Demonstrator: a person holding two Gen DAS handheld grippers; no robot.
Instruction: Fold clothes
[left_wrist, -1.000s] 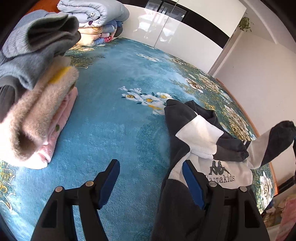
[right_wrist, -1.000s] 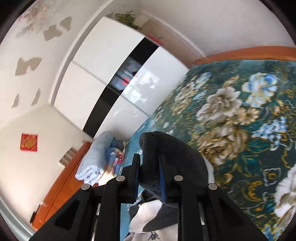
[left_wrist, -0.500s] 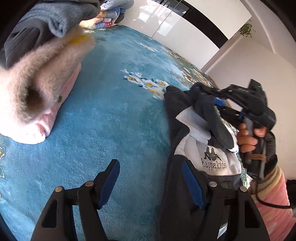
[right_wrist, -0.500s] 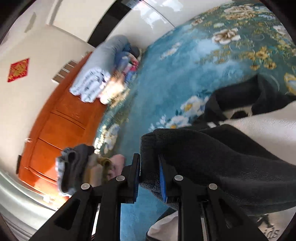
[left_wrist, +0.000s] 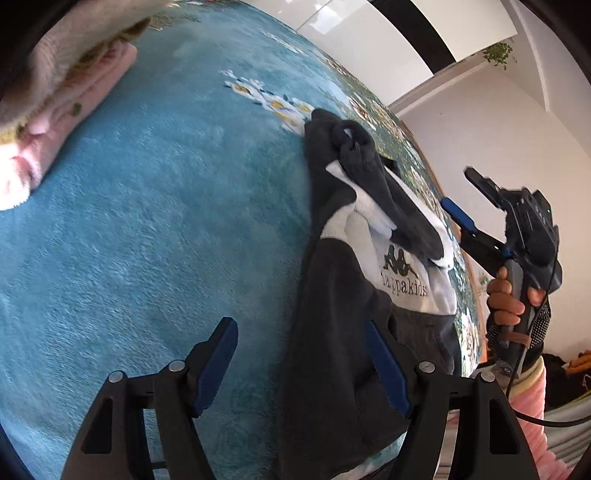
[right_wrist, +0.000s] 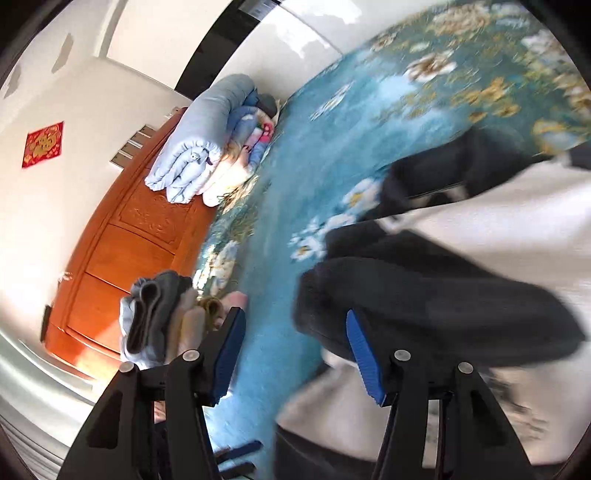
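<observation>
Dark grey and white fleece sweatshirt (left_wrist: 343, 332) spread on blue floral bed cover (left_wrist: 155, 229), chest up, "Kappa kids" logo (left_wrist: 402, 275) on the white panel. One dark sleeve (left_wrist: 391, 192) folded diagonally across the chest, cuff bunched near the collar end. Lower dark body draped toward the near bed edge. Same sleeve (right_wrist: 436, 295) close and blurred in right wrist view, lying over the white panel.

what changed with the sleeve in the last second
The right claw carried the dark sleeve across and laid it on the sweatshirt, then opened and let go. The left claw stayed open at the sweatshirt's near edge; the folded stack stayed put.
</observation>
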